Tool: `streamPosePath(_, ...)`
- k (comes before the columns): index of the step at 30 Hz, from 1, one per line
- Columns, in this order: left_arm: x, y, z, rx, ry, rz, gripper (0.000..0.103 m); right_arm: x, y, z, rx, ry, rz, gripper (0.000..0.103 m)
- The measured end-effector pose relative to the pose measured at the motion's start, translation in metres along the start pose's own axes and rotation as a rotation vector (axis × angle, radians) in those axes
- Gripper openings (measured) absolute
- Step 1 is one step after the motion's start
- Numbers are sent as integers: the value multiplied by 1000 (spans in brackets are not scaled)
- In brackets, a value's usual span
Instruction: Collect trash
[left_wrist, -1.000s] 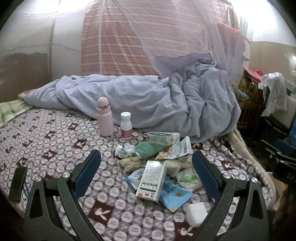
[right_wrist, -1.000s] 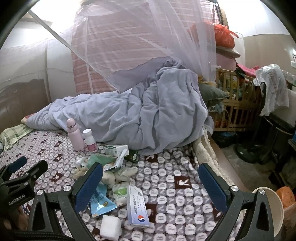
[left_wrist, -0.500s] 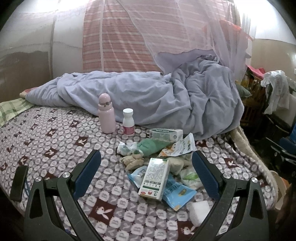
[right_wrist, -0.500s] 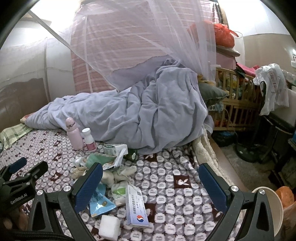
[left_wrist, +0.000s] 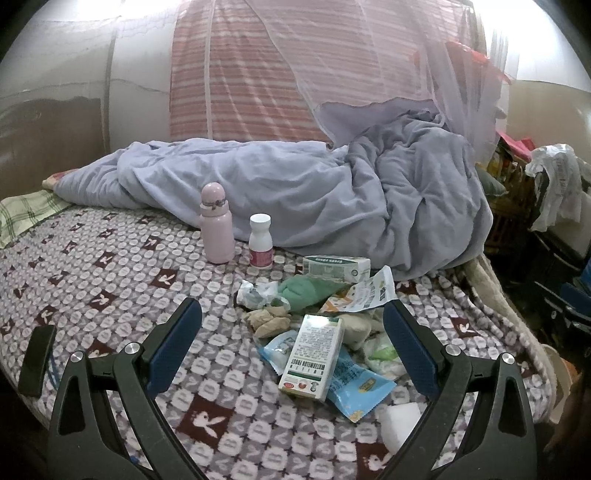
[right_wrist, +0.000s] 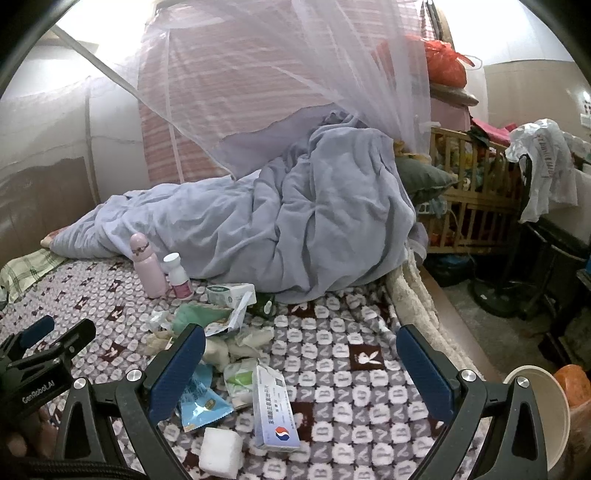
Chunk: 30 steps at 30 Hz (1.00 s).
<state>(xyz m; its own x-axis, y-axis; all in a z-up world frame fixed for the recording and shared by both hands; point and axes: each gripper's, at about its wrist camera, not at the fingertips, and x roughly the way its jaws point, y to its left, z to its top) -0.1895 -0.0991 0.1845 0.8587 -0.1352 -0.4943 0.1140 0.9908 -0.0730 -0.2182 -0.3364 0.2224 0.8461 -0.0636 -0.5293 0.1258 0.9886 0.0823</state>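
Blue-padded fingers (left_wrist: 177, 343) of both grippers spread wide, holding nothing.

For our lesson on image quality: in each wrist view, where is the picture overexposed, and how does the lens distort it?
Left wrist view: the top corners blow out to white above the mosquito net; the fisheye bows the patterned bedspread and leaves dark corners. Right wrist view: glare whitens the upper edges; the wooden crib leans and curves; the trash pile stays evenly lit.

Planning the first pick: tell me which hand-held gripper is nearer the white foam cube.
Right, marginally. The white foam cube lies just below the right hand-held gripper; it sits beyond the left hand-held gripper, past its right finger.
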Motion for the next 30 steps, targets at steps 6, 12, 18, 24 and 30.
streamPosePath(6,4,1,-4,-1,6,3,98,7,5,-3,-26,28,12,103)
streamPosePath(12,8,0,-8,4,20,1,98,12,7,-5,-26,47,13,103)
streamPosePath(18,13,0,-13,0,41,-8,98,15,6,-7,-25,66,7,103)
streamPosePath(24,13,0,-14,2,42,0,98,20,5,-9,-24,86,0,103)
streamPosePath(30,17,7,-16,-1,60,-2,98,21,5,-11,-32,99,-1,103)
